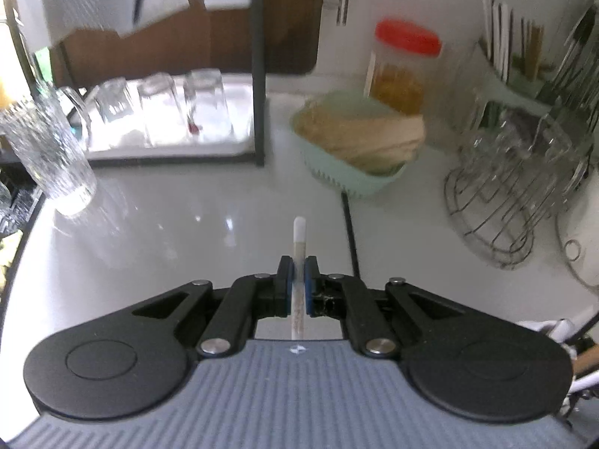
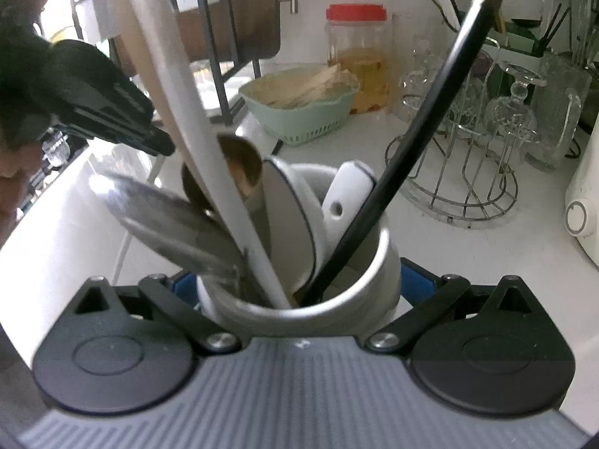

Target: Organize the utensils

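My left gripper [image 1: 298, 265] is shut on a thin white and beige stick [image 1: 299, 239] and holds it above the white counter [image 1: 187, 224]. The stick points forward past the pads. In the right wrist view the same gripper [image 2: 123, 108] appears as a black shape at upper left. My right gripper [image 2: 299, 280] stands wide open, one blue pad [image 2: 185, 284] on each side of a white utensil holder [image 2: 337, 299]. The holder contains a metal blade [image 2: 168, 217], a wooden spoon [image 2: 239, 164], a long white handle [image 2: 194, 119], a white ladle [image 2: 288, 209] and a black handle [image 2: 430, 89].
A green basket [image 1: 359, 172] of wooden pieces sits mid-counter, a red-lidded jar [image 1: 404, 71] behind it. A wire rack [image 1: 516, 187] with glasses stands at right, and a tray [image 1: 168, 142] of upturned glasses at back left. A ribbed glass [image 1: 48, 149] is at left, a white appliance [image 2: 584, 202] at far right.
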`<state>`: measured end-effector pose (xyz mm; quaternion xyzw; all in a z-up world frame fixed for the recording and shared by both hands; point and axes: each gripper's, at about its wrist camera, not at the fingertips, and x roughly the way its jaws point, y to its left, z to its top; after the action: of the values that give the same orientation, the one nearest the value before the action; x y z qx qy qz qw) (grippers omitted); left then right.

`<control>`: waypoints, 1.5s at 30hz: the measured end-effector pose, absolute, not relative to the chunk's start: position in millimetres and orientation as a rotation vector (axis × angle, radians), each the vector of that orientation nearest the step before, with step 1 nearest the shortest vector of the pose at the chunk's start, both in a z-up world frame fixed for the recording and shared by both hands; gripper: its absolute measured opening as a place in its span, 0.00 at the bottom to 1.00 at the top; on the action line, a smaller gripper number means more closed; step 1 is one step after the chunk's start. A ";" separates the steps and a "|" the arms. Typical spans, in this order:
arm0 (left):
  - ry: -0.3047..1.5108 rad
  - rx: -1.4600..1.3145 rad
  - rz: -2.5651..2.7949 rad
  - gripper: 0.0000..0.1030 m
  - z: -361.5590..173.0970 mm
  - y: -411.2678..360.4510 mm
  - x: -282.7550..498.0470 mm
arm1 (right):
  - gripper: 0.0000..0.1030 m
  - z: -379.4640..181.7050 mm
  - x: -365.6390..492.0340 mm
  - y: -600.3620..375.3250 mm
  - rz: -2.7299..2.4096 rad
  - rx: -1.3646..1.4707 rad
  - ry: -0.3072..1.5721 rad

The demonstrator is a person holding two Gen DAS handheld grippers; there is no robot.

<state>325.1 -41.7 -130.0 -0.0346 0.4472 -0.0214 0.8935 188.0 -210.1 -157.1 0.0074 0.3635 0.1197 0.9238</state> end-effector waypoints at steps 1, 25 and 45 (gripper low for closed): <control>0.916 -0.081 -0.045 0.07 -122.8 -40.5 322.3 | 1.00 -154.6 186.7 -211.3 0.249 0.018 0.742; 0.774 -0.106 -0.344 0.07 -43.8 -50.6 255.3 | 0.89 -144.0 167.1 -207.9 0.150 0.078 0.728; 0.763 -0.106 -0.631 0.07 -26.8 -11.6 267.7 | 0.89 -147.3 174.7 -172.0 -0.103 0.128 0.722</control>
<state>267.7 -11.6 -26.8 -0.0507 0.3659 -0.3025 0.8787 174.7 -172.0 -147.3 0.0626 0.3529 -0.0505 0.9322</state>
